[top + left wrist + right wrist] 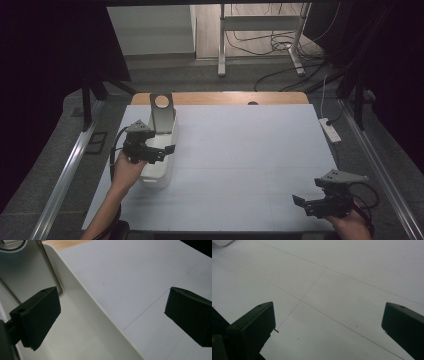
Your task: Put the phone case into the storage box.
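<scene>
Hand-held grippers, count: two, one per hand, black, each with a grey three-cornered plate on top.
Left hand-held gripper (pixel 162 150): over the white bin, at the left of the tabletop; jaws wide apart, holding nothing; in the left gripper view (pixel 112 315), one jaw inside the bin, the other outside over the white surface, the bin's long wall between them.
Right hand-held gripper (pixel 305 204): near the front right corner of the tabletop, well apart from the bin; jaws wide apart and empty; in the right gripper view (pixel 328 327), bare white surface between the jaws.
White bin (pixel 159 172): one, long and narrow, open-topped, standing on the left part of the tabletop; inner wall and floor plain white (pixel 82 322).
Metal plate (pixel 162 114): one, grey, with a single round hole near its top; standing tilted in the far end of the bin, leaning over its far rim; edge and hole partly seen in the left gripper view (pixel 22 270).
Tabletop (pixel 250 150): one, white cover with thin grid lines, wooden strip along the far edge.
Power strip (pixel 330 130): one, white, just beside the right edge of the tabletop.
Writing, brands, labels: none legible on any item.
</scene>
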The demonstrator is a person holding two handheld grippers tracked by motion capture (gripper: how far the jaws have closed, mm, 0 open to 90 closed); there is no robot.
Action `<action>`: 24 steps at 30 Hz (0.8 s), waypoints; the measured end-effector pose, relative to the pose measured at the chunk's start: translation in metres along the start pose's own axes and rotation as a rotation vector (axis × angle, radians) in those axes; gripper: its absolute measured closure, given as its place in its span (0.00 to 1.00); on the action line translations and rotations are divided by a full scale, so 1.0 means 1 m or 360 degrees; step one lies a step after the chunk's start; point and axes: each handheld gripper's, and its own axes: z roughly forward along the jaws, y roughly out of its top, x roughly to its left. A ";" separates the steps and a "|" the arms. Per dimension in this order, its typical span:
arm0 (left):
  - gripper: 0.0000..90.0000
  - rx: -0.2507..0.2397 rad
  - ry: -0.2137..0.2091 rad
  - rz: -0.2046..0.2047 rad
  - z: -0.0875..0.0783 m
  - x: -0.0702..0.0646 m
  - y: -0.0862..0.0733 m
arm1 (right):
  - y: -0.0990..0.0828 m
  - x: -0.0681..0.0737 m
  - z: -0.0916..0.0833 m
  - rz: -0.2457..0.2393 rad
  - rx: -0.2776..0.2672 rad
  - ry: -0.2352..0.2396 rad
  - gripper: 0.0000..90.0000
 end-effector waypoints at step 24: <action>0.01 0.0013 -0.0033 0.0056 -0.012 -0.026 -0.015 | 0.000 0.000 0.000 0.0000 -0.0006 0.0007 0.00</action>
